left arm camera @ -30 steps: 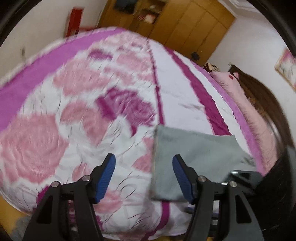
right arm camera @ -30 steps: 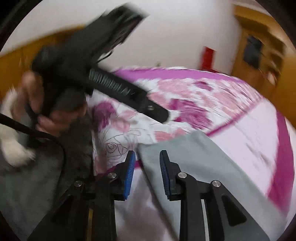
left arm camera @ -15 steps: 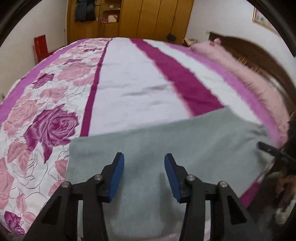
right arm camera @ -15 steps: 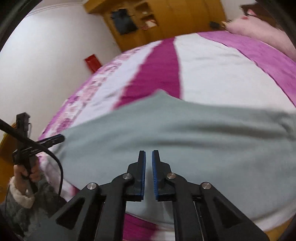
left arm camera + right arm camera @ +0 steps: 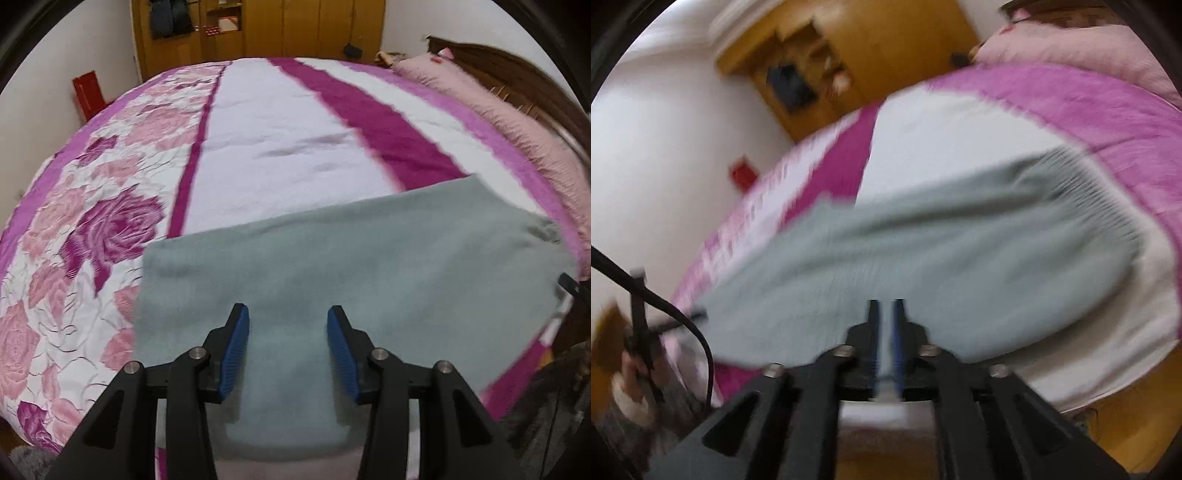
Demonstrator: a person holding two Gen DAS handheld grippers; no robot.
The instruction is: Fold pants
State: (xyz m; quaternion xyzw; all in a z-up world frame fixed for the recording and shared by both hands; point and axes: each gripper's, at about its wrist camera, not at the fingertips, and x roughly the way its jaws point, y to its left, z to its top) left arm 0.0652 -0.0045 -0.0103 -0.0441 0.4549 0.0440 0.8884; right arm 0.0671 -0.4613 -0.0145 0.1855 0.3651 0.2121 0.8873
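Observation:
The grey-green pants [image 5: 351, 266] lie flat on the bed near its front edge, stretched left to right. My left gripper [image 5: 287, 317] is open, its blue pads above the pants' near part, with nothing between them. In the blurred right wrist view the pants [image 5: 923, 254] show their ribbed waistband [image 5: 1108, 206] at the right. My right gripper [image 5: 884, 310] has its jaws nearly closed over the pants' near edge; no cloth shows between them.
The bed has a pink and magenta floral and striped cover [image 5: 258, 122]. A pink pillow [image 5: 509, 110] lies along the wooden headboard at the right. Wooden wardrobes [image 5: 258, 29] stand at the back. The other hand and its cable [image 5: 646, 314] show at the left.
Both grippers moved in over the pants from the left side of the bed. The left gripper narrowed, then widened a little. The right gripper closed from open and swung toward the waistband end.

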